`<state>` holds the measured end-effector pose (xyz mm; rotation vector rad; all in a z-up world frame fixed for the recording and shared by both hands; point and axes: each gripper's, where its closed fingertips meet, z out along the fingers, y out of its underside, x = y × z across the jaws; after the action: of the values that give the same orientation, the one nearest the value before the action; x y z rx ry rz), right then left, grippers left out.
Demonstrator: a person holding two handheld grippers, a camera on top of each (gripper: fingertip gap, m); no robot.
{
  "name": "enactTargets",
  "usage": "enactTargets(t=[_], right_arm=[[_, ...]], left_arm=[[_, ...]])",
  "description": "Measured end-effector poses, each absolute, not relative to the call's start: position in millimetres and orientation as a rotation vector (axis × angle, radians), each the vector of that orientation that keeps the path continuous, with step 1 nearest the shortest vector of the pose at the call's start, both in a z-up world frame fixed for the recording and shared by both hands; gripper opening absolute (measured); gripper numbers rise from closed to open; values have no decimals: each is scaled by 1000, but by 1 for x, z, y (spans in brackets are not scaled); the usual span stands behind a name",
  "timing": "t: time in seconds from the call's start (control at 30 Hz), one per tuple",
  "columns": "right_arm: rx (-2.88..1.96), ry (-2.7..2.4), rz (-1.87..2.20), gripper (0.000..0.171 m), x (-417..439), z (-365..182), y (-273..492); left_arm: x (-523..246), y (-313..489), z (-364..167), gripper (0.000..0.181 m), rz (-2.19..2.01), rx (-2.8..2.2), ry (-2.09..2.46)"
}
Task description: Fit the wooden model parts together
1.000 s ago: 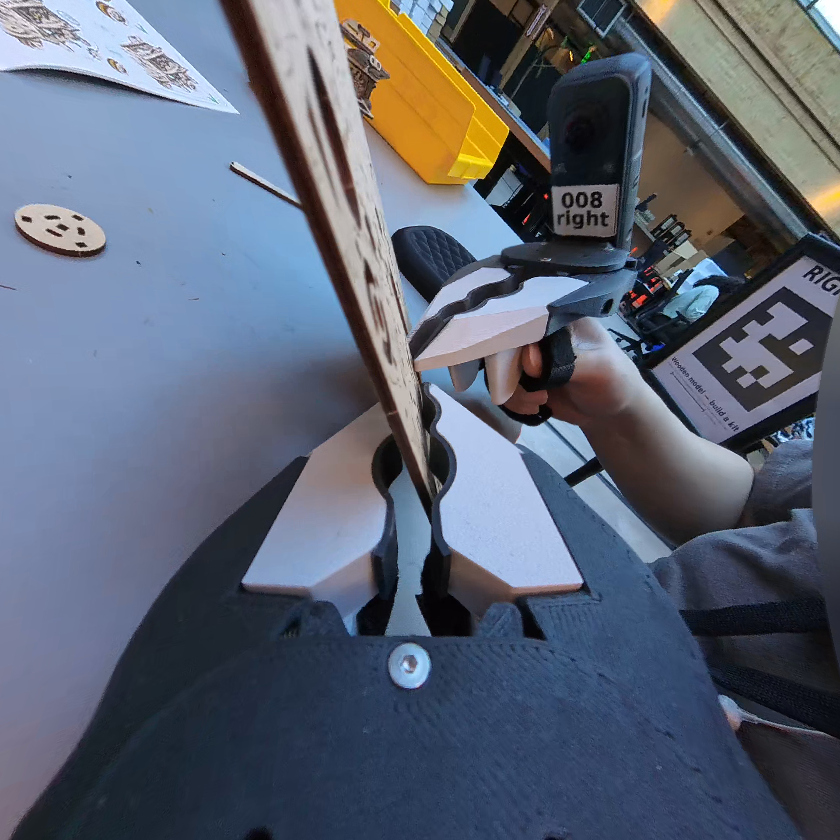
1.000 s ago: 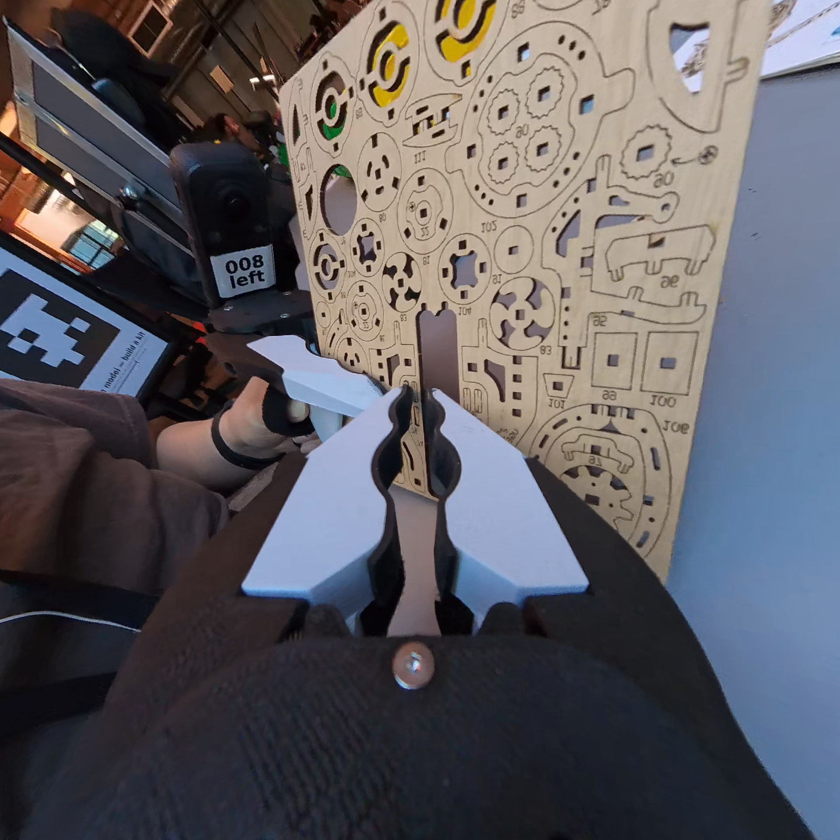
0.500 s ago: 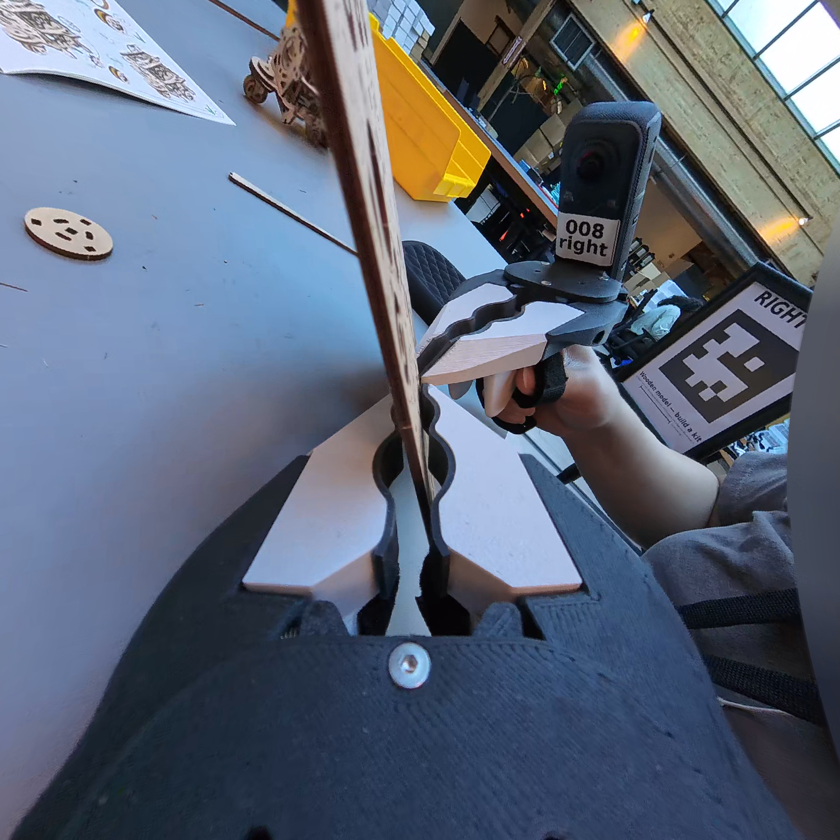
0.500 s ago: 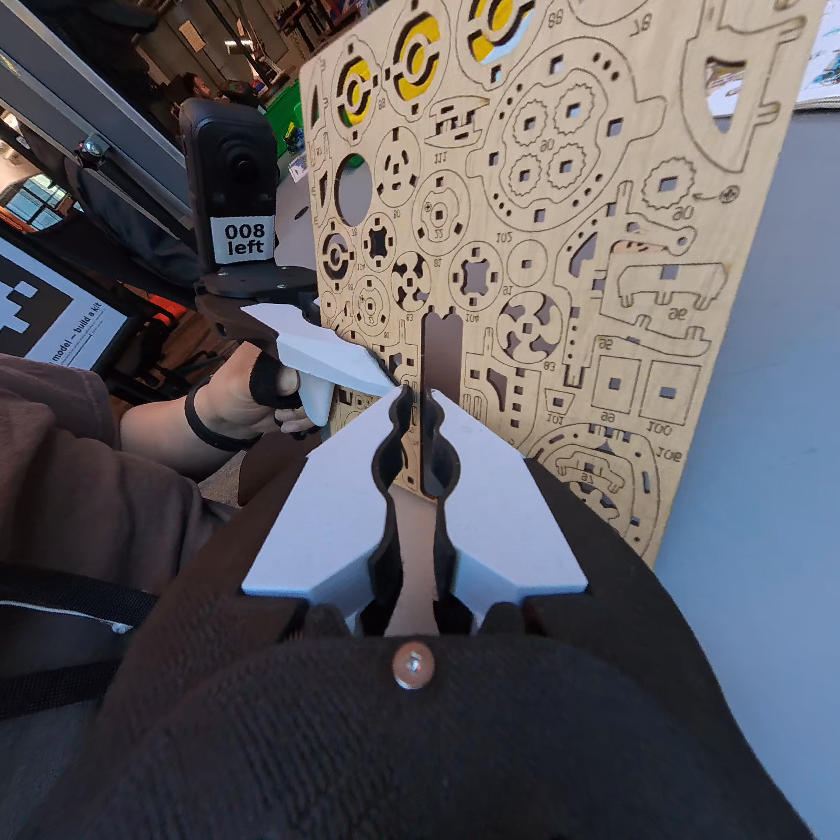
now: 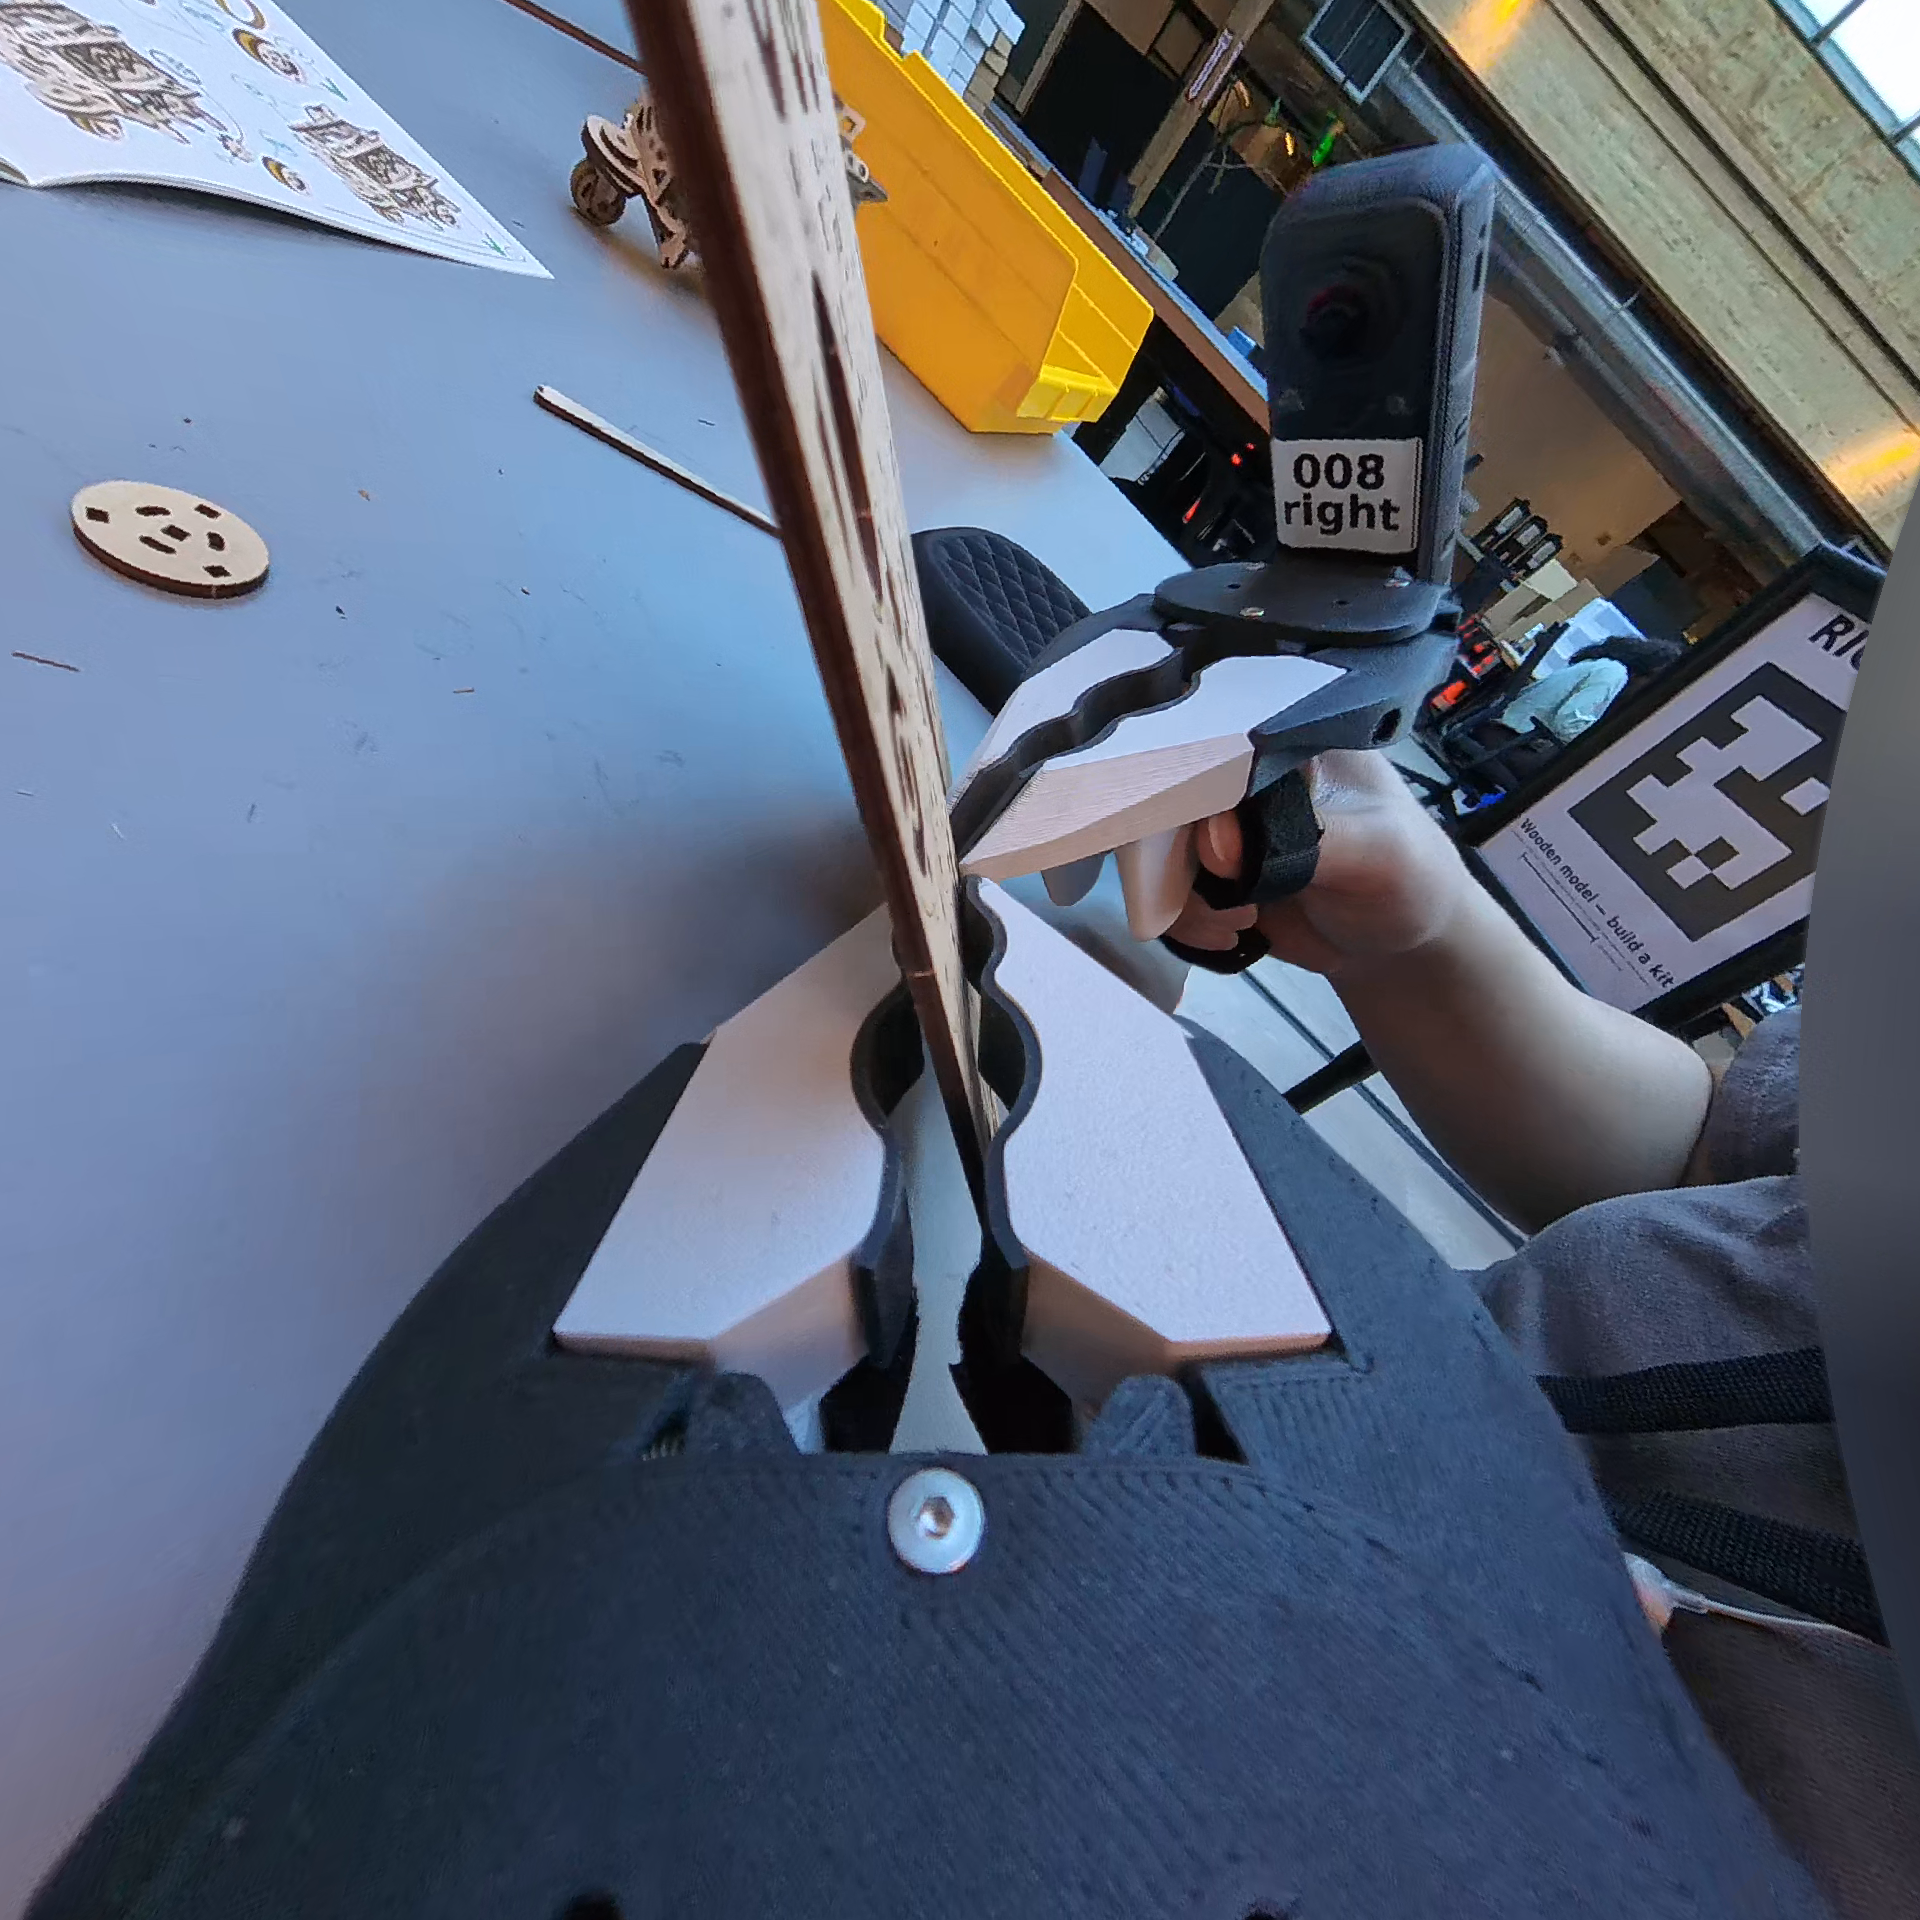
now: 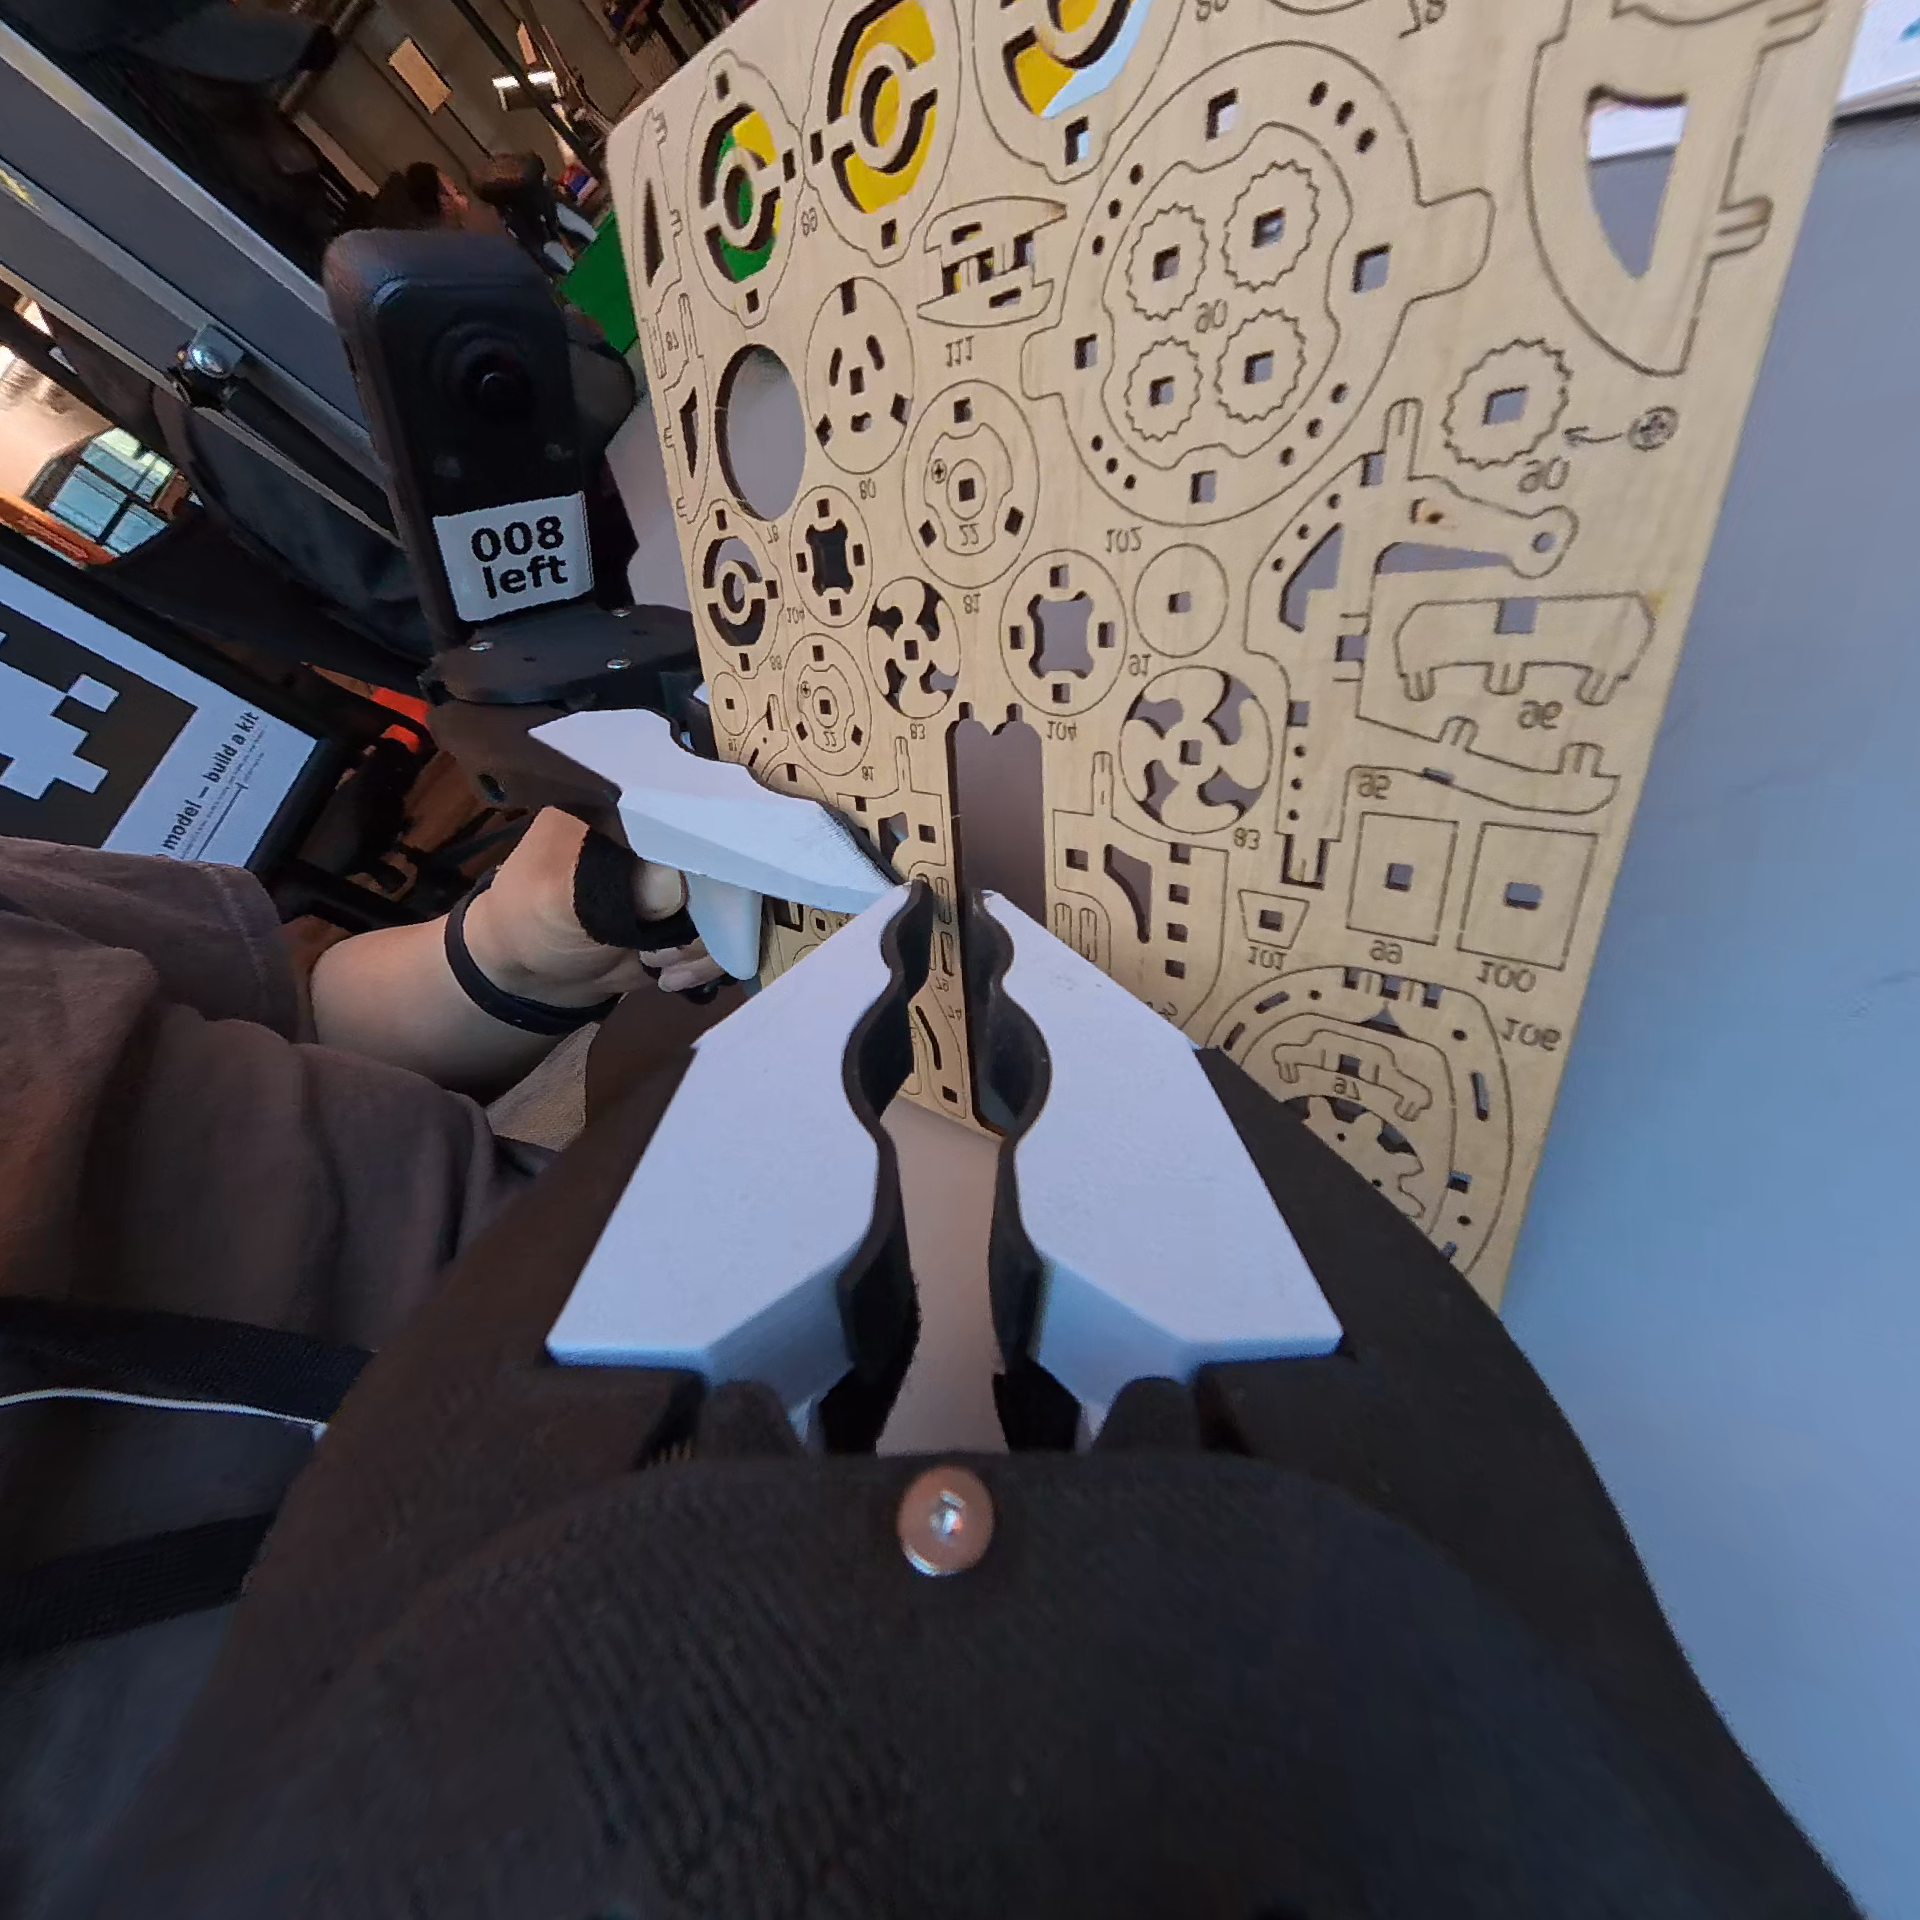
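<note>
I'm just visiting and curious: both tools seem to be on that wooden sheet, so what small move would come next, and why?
Probably push a part free. The left gripper clamps the wooden sheet upright at its edge, and the right gripper nips its lower edge beside an empty slot. One round piece already lies on the table.

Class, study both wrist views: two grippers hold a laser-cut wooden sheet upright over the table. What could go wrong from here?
1. The wooden parts sheet is thin, and the left gripper and right gripper both pinch one lower corner; a twist might crack it.
2. Several parts are already punched out, so nearby cut pieces may drop.
3. The tall sheet could swing into the small wooden model behind it.
</note>
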<state>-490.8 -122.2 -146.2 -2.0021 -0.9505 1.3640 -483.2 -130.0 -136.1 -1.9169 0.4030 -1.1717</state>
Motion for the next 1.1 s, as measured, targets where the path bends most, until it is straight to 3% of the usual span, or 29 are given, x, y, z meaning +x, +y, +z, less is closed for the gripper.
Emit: enactTargets(t=[1.1], right_arm=[[-1976,-883,1468,5,-493,-140,-125]], left_arm=[[-483,-132,-138,2,-1027,-1895,454]])
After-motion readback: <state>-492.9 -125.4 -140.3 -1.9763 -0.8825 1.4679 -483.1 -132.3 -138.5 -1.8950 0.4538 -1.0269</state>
